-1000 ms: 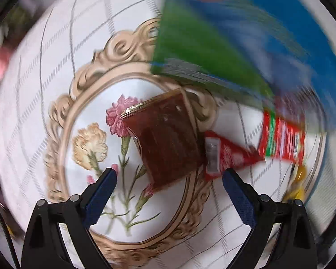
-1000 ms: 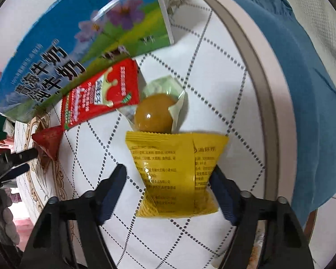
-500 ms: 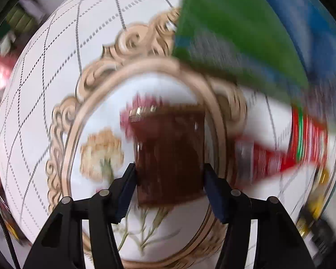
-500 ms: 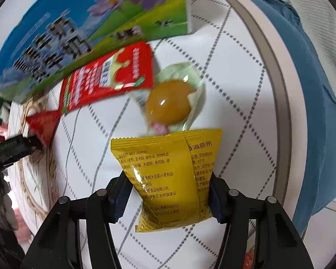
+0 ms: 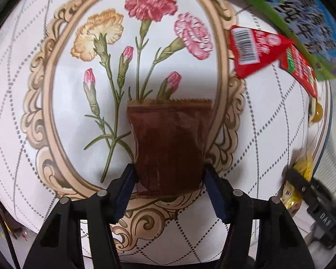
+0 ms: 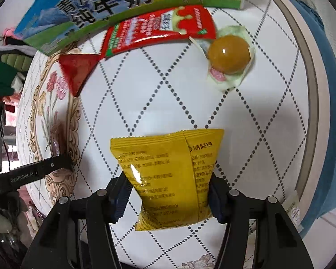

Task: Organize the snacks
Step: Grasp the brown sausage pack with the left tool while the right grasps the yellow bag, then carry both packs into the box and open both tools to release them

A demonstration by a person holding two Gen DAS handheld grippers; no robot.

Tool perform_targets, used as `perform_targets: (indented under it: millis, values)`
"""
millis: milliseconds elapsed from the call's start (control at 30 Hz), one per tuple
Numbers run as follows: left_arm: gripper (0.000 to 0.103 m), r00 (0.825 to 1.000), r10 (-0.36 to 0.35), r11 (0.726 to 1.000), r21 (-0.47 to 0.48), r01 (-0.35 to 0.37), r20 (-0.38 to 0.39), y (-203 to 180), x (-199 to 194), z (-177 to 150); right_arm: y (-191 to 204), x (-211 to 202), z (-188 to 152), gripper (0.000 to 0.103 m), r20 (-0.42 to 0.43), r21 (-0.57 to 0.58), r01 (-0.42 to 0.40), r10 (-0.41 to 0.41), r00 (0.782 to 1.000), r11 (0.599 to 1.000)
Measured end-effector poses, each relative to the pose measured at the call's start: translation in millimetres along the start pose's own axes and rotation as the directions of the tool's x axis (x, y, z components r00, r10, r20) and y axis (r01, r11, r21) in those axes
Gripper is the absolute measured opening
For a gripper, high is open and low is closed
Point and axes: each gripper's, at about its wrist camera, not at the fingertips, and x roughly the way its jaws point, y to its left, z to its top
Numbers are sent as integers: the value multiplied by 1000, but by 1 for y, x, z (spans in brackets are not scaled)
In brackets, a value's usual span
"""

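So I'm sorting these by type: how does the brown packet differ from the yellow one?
The brown packet is dark and see-through with no print showing; the yellow packet is opaque and covered in text. The brown one sits over the flower picture on the table, in the left claw; the yellow one sits over plain lattice pattern, in the right claw. Both are small, with a claw shut across the lower part.

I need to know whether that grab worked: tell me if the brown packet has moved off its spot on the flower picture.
Yes. The brown packet has shifted from beside the pink flower to below the stems, clamped in the left claw.
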Motion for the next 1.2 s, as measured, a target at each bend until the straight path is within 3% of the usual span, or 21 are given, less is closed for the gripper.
perform_targets:
  millis: [233, 300, 367, 433, 600, 767, 900, 1000, 1100, 1200]
  values:
    - [63, 999, 23, 999, -26, -22, 26, -12, 0, 26, 10, 12, 8, 64, -10, 17, 6, -6, 1000, 1000]
    - [62, 998, 30, 998, -47, -28, 47, -13, 0, 20, 12, 13, 5, 64, -8, 7, 14, -14, 1000, 1000]
    - [54, 995, 63, 998, -21, -61, 72, -23, -5, 24, 0, 4, 2, 61, 5, 1, 24, -24, 1000, 1000]
    - [54, 993, 75, 997, 22, -78, 86, -33, -13, 23, 3, 2, -2, 58, 22, -5, 32, -31, 999, 999]
    - [54, 995, 32, 996, 77, -39, 98, -62, -37, 17, 7, -10, -3, 55, 47, -7, -4, 4, 999, 1000]
    - [54, 984, -75, 988, 146, 51, 163, -96, -96, 26, 13, -41, 13, 54, 93, 1, -86, 86, 992, 996]
    - [54, 959, -162, 972, 204, 115, 231, -126, -152, 49, 23, -89, 42, 54, 188, -21, -154, 156, 970, 988]
    - [54, 942, -197, 961, 244, 130, 272, -137, -192, 73, 29, -133, 75, 54, 284, -51, -194, 201, 938, 980]
    - [54, 933, -185, 960, 258, 105, 307, -144, -213, 108, 35, -164, 112, 54, 359, -84, -188, 206, 910, 979]
    - [54, 934, -121, 965, 259, 32, 337, -147, -221, 148, 37, -180, 147, 54, 400, -102, -159, 187, 897, 982]
